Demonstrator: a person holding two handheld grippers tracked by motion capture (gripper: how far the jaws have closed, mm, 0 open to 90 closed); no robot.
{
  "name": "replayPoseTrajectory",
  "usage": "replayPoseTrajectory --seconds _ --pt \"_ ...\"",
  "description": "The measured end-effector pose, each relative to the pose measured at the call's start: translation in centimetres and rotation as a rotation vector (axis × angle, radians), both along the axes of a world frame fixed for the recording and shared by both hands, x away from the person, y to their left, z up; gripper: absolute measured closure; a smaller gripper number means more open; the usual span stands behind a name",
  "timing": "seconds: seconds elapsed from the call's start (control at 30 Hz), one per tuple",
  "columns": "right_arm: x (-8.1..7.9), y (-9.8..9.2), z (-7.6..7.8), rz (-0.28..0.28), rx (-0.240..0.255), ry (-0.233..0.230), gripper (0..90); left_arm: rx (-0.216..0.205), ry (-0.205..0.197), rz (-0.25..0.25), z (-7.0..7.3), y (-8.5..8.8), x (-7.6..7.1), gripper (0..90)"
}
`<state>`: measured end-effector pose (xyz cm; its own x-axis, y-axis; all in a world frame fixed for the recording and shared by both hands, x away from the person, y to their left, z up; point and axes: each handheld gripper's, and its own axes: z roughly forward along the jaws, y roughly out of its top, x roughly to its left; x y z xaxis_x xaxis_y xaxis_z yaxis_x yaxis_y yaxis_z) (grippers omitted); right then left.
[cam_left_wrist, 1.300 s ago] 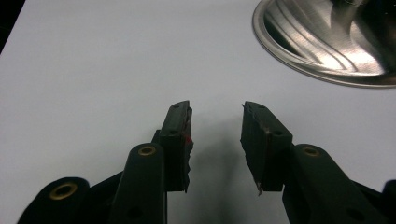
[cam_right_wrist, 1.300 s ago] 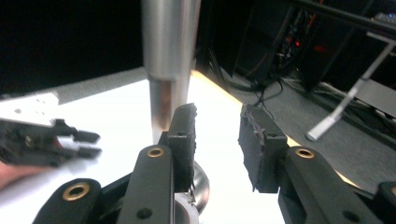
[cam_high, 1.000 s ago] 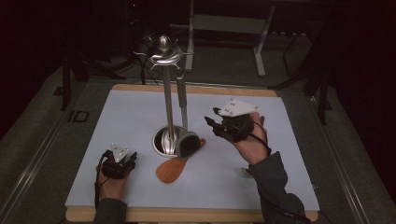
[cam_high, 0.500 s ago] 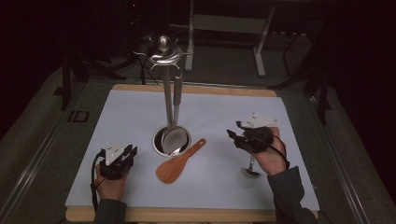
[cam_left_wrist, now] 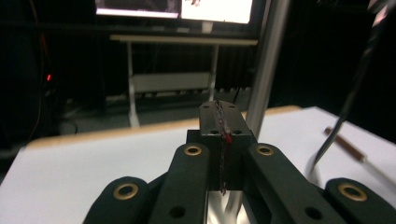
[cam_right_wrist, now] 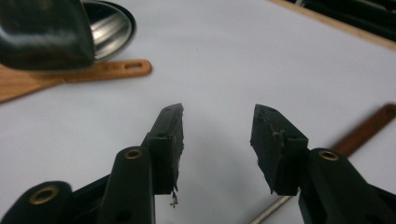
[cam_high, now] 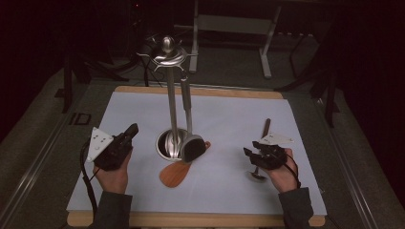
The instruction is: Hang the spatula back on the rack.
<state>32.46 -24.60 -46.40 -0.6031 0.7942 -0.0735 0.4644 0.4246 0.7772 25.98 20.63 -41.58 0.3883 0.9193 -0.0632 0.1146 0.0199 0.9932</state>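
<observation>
Right claw [cam_right_wrist: 217, 140] is held apart above a laid-down ladle [cam_high: 261, 143]; left claw [cam_left_wrist: 220, 140] together, empty. One utensil [cam_high: 187, 119] is hung on the rack [cam_high: 171, 95].

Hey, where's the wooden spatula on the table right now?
In the high view the wooden spatula lies flat near the table's middle, just in front of the utensil stand's round base, its handle partly hidden behind a hanging dark utensil head.
</observation>
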Motion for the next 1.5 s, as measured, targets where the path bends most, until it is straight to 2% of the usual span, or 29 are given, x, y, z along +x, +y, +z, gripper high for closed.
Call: replayPoseTrajectory --seconds 0.17,0.33,0.6,0.8,1.17,1.33,1.5 --pt "0.2 -0.6 -0.7 -0.028 0.003 0.018 51.8 -0.010 -0.052 -0.033 2.0 -1.3 0.5 89.7" --pt "0.2 -0.5 -1.2 -0.025 -0.003 0.032 50.7 -0.013 -0.107 -0.061 3.9 -2.6 0.6 89.7" --pt "0.1 -0.8 -1.6 -0.033 0.004 0.043 49.2 -0.036 -0.192 -0.078 6.2 -4.1 0.8 89.7" --pt "0.1 -1.4 -1.6 -0.047 0.016 0.046 48.5 -0.038 -0.252 -0.077 7.6 -5.2 1.0 89.7" --pt "-0.1 -1.9 -1.5 -0.062 0.030 0.042 47.2 -0.056 -0.324 -0.073 10.3 -6.3 1.7 89.7" --pt "-0.1 -1.8 -1.5 -0.061 0.032 0.043 47.1 -0.075 -0.340 -0.073 11.2 -6.5 1.8 89.7" --pt "-0.1 -1.8 -1.6 -0.063 0.035 0.046 47.0 -0.070 -0.353 -0.072 11.8 -6.6 1.9 89.7"
